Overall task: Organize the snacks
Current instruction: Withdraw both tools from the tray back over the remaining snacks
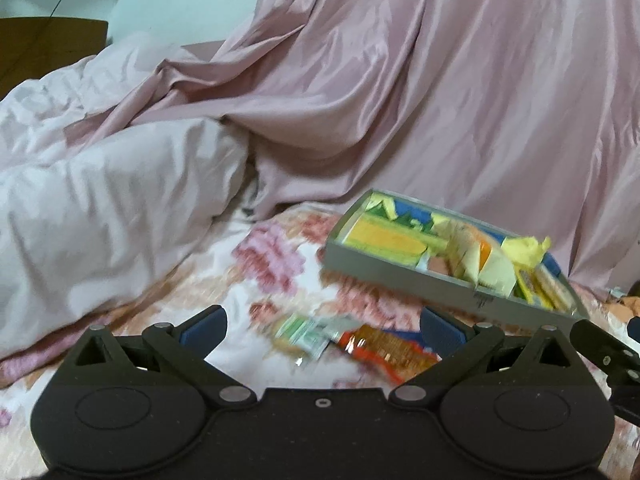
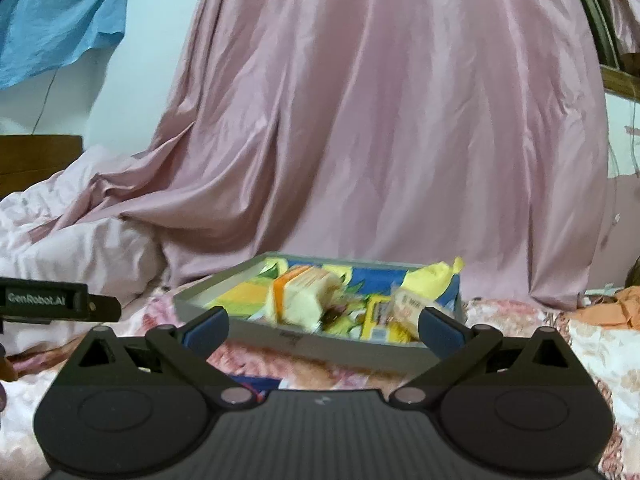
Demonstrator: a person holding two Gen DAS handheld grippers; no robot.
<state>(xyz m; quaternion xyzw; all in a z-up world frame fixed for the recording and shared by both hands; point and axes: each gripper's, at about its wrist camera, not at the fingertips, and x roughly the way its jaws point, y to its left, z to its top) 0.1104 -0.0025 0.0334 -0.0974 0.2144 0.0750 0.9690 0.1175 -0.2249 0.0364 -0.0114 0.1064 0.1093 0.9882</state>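
Hovering with jaws apart, the left gripper [image 1: 323, 330] faces loose packets [image 1: 352, 342] just before the grey tray [image 1: 384, 270] — crinkly wrappers may slip; right gripper [image 2: 323, 330] gapes empty too.

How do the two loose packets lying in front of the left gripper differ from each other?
The green-and-white packet is pale and lies nearer the left finger; the orange packet is darker, looks longer and lies toward the right finger. Both are blurred, lie flat on the floral bedspread outside the grey tray, and sit ungripped between the open left gripper fingers.
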